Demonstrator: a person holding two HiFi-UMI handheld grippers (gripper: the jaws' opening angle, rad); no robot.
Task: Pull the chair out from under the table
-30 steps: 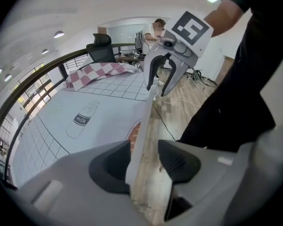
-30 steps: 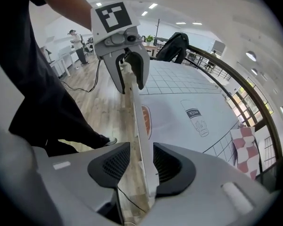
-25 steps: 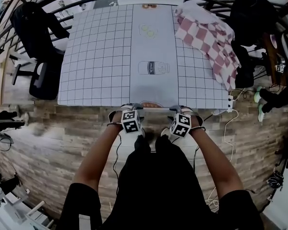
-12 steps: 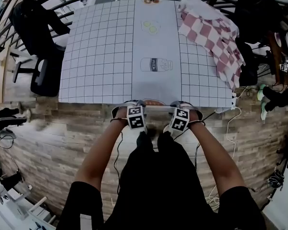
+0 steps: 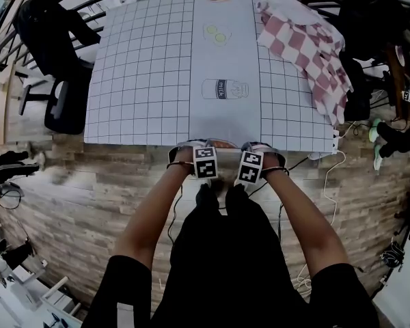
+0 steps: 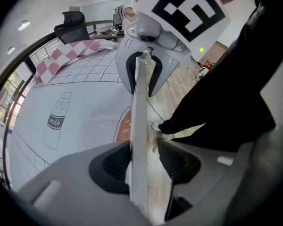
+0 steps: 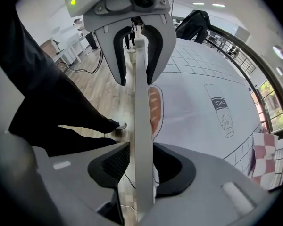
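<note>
Head view shows me, from the left, a black swivel seat [image 5: 58, 87] well apart from the table [image 5: 137, 80], then my two grippers side by side at the table's near edge. The left gripper [image 5: 203, 159] points down there. In the left gripper view the chair [image 6: 140, 117] shows as a thin white top rail, standing right between the jaws. The jaws are narrow round it. The pad [image 6: 114, 164] on the table side touches the rail, and I see a thin gap on the other side, so the rail is not squeezed. The right gripper [image 5: 251, 161] sits just beside the left one, on the same rail. In the right gripper view the rail also runs straight up between the jaws, close to both pads. It touches the one on the table side, and a sliver of floor shows at the other. Farther right, a red and white checked cloth [image 5: 304, 46] lies on the table's far corner.

The chair is tucked under the table, so its seat and legs are hidden. From above, the marker cubes cover both pairs of jaws. I cannot tell how hard the touching pads press
</note>
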